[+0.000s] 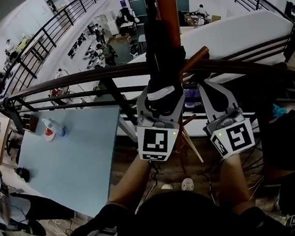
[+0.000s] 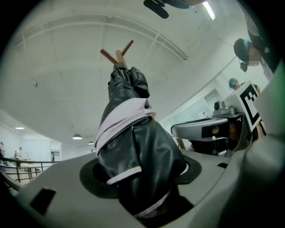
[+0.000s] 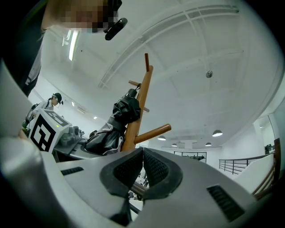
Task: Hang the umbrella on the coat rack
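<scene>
The black folded umbrella [image 1: 163, 61] with a pale band hangs along the orange-brown coat rack pole [image 1: 167, 9]. In the left gripper view the umbrella [image 2: 133, 147] runs up to two short wooden pegs [image 2: 116, 55]. My left gripper [image 1: 162, 95] has the umbrella's lower part between its jaws, and the fabric fills the gap and touches both pads [image 2: 91, 176]. My right gripper [image 1: 215, 90] stands just right of it, shut with nothing in it. The right gripper view shows its pads [image 3: 129, 169] together, with the rack [image 3: 140, 102] and the umbrella [image 3: 118, 120] beyond them.
A dark metal railing [image 1: 107, 74] crosses just behind the rack, with a drop to a lower floor beyond. A pale blue table [image 1: 74, 168] with bottles [image 1: 50, 130] stands at the left. A dark chair with a bag [image 1: 281, 133] is on the right. The rack's wooden legs [image 1: 192, 142] spread below.
</scene>
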The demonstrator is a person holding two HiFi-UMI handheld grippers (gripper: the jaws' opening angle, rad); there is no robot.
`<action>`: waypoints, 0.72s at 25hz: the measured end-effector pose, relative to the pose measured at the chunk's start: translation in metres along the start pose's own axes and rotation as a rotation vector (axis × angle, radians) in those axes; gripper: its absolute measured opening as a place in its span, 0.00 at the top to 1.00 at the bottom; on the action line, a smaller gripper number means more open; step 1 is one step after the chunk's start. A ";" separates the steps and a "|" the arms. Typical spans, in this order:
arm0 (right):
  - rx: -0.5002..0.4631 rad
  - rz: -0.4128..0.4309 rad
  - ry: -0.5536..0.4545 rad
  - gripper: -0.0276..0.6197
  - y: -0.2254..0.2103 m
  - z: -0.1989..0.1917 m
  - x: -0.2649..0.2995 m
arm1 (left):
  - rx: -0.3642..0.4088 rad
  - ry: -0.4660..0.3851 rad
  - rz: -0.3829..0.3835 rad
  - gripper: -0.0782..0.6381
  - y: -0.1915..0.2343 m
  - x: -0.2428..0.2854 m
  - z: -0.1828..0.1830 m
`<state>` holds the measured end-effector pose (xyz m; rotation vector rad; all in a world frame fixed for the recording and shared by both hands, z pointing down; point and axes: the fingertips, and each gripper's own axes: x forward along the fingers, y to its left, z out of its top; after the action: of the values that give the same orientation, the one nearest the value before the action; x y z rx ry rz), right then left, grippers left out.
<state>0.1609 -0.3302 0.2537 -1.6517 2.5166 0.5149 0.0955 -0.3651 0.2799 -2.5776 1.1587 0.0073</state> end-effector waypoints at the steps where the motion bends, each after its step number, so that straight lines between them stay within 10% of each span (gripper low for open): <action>1: 0.000 0.000 -0.002 0.91 0.001 0.000 0.000 | -0.001 -0.003 -0.003 0.47 0.000 0.000 0.001; 18: -0.011 0.018 0.018 0.91 0.041 -0.010 -0.003 | 0.040 0.003 -0.014 0.31 0.005 -0.035 -0.017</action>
<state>0.1256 -0.3162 0.2728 -1.6458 2.5484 0.5186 0.0663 -0.3474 0.2992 -2.5514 1.1310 -0.0231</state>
